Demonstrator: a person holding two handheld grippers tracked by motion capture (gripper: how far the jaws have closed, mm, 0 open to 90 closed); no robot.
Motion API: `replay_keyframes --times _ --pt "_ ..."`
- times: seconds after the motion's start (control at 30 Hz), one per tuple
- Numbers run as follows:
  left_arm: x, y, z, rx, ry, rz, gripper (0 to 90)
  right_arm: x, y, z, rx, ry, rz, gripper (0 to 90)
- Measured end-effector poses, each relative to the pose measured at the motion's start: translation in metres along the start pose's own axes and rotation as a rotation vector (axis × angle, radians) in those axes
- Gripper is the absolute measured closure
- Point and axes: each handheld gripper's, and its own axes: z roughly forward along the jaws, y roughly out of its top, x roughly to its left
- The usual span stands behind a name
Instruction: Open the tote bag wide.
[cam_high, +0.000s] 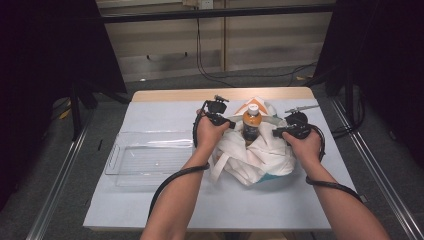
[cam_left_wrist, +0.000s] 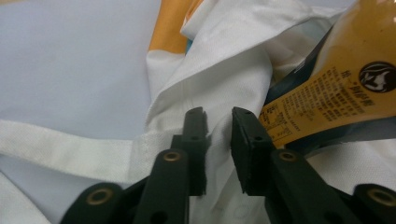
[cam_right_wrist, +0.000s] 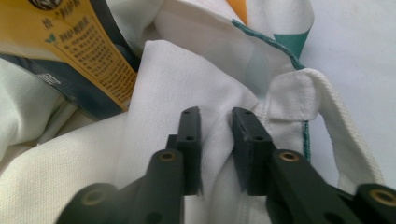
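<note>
Bench (cam_high: 150, 107) under a pale sheet, clear tray (cam_high: 150, 159) lying left of the work. White cloth bag (cam_high: 260, 152) slumped at the middle, an orange bottle (cam_high: 251, 122) standing upright in its mouth. Left gripper (cam_high: 231, 123) clenched on the bag's rim fold just beside the bottle, cloth pinched between the jaws; right gripper (cam_high: 276, 133) likewise clamped on the opposite rim fold near a handle. Probably the step: spread or draw the rim down off the bottle. Best done evenly, both sides pulling outward and low together, gently, so as not to tip the bottle or let thin cloth slip.
</note>
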Motion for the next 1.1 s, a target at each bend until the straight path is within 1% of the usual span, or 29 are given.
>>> replay_keyframes --times 0.07,0.1,0.17,0.23,0.27,0.3,0.33,0.37,0.4,0.43,0.47,0.5,0.53,0.57,0.6,0.67,0.7,0.73,0.77,0.87,0.9,0.93,0.97,1.0,1.03,1.07,1.1 --pt "0.000 0.000 0.000 0.013 0.003 0.008 84.8 0.000 -0.001 0.001 -0.002 0.002 0.006 80.5" --pt "0.000 0.000 0.000 0.023 0.009 0.024 85.5 0.001 -0.001 0.001 -0.001 -0.002 0.007 81.6" --pt "0.001 -0.001 0.001 0.019 0.009 0.013 87.1 0.001 -0.001 0.002 -0.001 -0.004 0.002 83.1" --pt "0.000 0.000 0.001 0.017 0.007 -0.010 88.2 0.001 -0.001 0.002 0.000 -0.009 0.002 85.1" --pt "-0.001 0.000 0.001 0.007 0.019 -0.012 88.6 0.001 -0.001 0.002 0.002 -0.010 0.002 85.8" --pt "-0.001 0.001 0.000 0.022 0.031 0.000 89.0 0.000 -0.001 0.002 0.004 -0.011 0.005 86.3" --pt "-0.001 0.001 0.001 0.016 0.027 0.004 89.2 -0.002 -0.001 0.002 0.002 -0.011 0.014 86.7" --pt "-0.001 0.001 0.001 0.012 0.032 0.001 89.3 -0.002 -0.001 0.002 0.006 -0.013 0.016 86.9" --pt "0.000 0.001 0.001 0.019 0.044 0.002 89.5 -0.003 -0.002 0.002 0.008 -0.013 0.019 87.2" --pt "0.000 0.000 0.002 0.013 0.046 -0.011 89.5 -0.003 -0.002 0.002 0.009 -0.015 0.024 87.4" --pt "0.001 0.000 0.002 0.015 0.056 -0.005 89.7 -0.004 -0.003 0.002 0.010 -0.018 0.029 87.5" --pt "0.000 -0.001 0.003 0.012 0.069 -0.009 89.7 -0.005 -0.004 0.003 0.011 -0.019 0.033 87.6" --pt "0.001 -0.001 0.003 0.016 0.072 -0.009 89.7 -0.006 -0.006 0.003 0.011 -0.016 0.047 87.8" --pt "0.002 -0.002 0.002 0.030 0.075 0.003 89.7 -0.007 -0.007 0.003 0.010 -0.016 0.046 87.8" --pt "0.002 -0.002 0.002 0.032 0.088 0.000 89.8 -0.008 -0.008 0.003 0.011 -0.021 0.047 87.9" --pt "0.004 -0.004 0.003 0.016 0.075 -0.030 89.8 -0.010 -0.011 0.004 0.006 -0.011 0.055 87.9" --pt "0.005 -0.005 0.003 0.021 0.081 -0.020 89.7 -0.011 -0.012 0.003 -0.001 -0.007 0.050 87.9" --pt "0.004 -0.005 0.003 0.025 0.084 -0.024 89.7 -0.011 -0.013 0.003 -0.008 -0.002 0.055 87.8" --pt "0.003 -0.005 0.003 0.011 0.085 -0.022 89.7 -0.012 -0.014 0.002 -0.013 0.002 0.059 87.7" --pt "0.005 -0.007 0.000 0.001 0.059 -0.031 89.4 -0.011 -0.016 0.001 -0.032 0.005 0.050 86.5" --pt "0.006 -0.008 0.000 -0.002 0.051 -0.033 89.3 -0.011 -0.016 0.001 -0.036 0.001 0.032 85.8" --pt "0.006 -0.008 0.000 -0.009 0.039 -0.039 89.0 -0.010 -0.015 0.001 -0.044 0.007 0.006 83.9" --pt "0.007 -0.008 -0.001 -0.020 0.016 -0.055 88.4 -0.009 -0.015 -0.001 -0.050 -0.005 -0.013 80.8" --pt "0.007 -0.009 -0.002 -0.015 0.018 -0.043 88.0 -0.009 -0.014 -0.004 -0.059 -0.014 -0.010 78.0" --pt "0.007 -0.009 -0.002 -0.021 0.017 -0.048 87.8 -0.009 -0.013 -0.005 -0.075 -0.011 -0.019 73.2" --pt "0.008 -0.008 -0.004 -0.016 0.009 -0.046 87.5 -0.009 -0.013 -0.007 -0.079 -0.016 -0.013 65.6" --pt "0.007 -0.008 -0.004 -0.019 0.011 -0.044 87.4 -0.010 -0.013 -0.010 -0.095 -0.037 -0.028 64.3"
